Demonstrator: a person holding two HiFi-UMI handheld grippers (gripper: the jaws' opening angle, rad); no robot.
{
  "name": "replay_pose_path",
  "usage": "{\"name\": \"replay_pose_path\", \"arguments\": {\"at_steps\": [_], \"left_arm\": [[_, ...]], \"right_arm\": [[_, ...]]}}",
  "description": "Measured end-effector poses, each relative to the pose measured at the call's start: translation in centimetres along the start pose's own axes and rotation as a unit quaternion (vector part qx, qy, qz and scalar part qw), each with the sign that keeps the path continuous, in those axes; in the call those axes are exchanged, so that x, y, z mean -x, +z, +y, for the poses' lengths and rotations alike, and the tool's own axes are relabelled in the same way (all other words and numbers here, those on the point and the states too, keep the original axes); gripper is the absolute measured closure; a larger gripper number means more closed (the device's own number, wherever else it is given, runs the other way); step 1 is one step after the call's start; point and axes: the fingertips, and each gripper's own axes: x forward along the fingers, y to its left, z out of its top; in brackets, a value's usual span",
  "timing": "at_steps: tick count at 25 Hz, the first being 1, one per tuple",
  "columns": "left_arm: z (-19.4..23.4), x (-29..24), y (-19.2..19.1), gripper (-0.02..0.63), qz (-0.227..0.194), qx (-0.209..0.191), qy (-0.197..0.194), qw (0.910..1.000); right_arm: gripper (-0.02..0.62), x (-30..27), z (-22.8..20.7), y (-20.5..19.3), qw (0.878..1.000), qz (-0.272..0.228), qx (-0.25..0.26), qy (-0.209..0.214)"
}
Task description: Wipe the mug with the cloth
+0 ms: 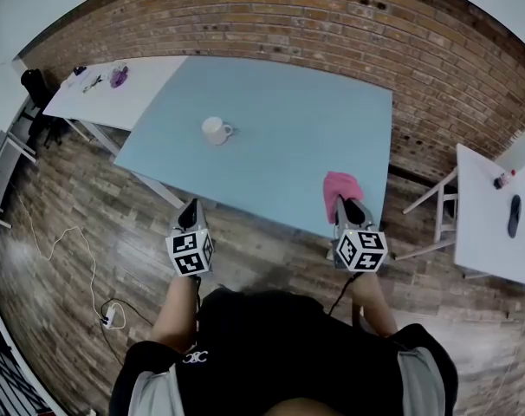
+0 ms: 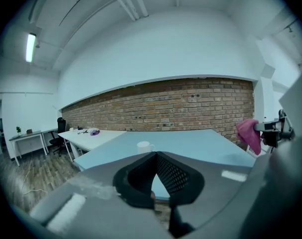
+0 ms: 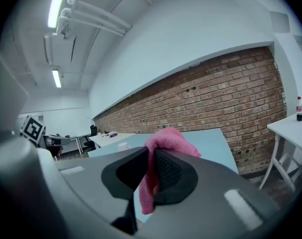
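Right gripper view: jaws clamp cloth [image 3: 168, 141].

No legible txt, nos. or signs anywhere.
- small white logo [image 1: 194, 356] on person's black shorts [image 1: 271, 354]: too small to read.
- black-and-white square markers [image 1: 190, 252] on left gripper [image 1: 191, 204], same on right gripper [image 1: 349, 204]: patterns only, no chars.
- small dark bottle w/ red label [image 3: 299, 108] on white side table [image 3: 290, 126]: label unreadable.
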Motion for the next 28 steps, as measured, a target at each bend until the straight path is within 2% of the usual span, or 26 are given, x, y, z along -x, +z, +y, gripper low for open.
{"name": "replay_pose_path", "arguments": {"at_steps": [4,8,12,17,20,24,28], "left_arm": [[1.3,-2.4,0.9,0.598,-0.002,-0.018,-0.014,0.9997],[4.8,-5.4,1.4,0.598,-0.008,-0.034,-0.028,0.999],[10.4,-9.2,0.6,0.598,-0.009,-0.056,-0.052,0.9971],[19.3,-13.6,1.1,0.598,0.001,-0.024,-0.096,0.9951],[23.7,-15.7,1.4,0.598,0.005,-0.014,-0.135,0.9907],[28.3,-18.4,0.7,0.598,0.019,-0.018,-0.195,0.9804],[29.9,-20.2,0.3,0.598,0.03,-0.024,-0.236,0.971]], "right_arm": [[0.555,-2.4,0.5,-0.9,1.0,0.005,-0.006,-0.005],[0.555,-6.6,3.2,-1.7,1.0,0.008,-0.006,-0.011],[0.555,-11.6,7.9,-2.4,0.999,0.017,0.007,-0.028],[0.555,-17.2,15.4,-1.7,0.998,0.022,-0.005,-0.064],[0.555,-19.7,19.4,-1.4,0.996,0.032,0.002,-0.089],[0.555,-20.4,25.0,-2.6,0.99,0.036,-0.013,-0.137],[0.555,-20.5,28.3,-4.3,0.985,0.048,-0.025,-0.164]]}}
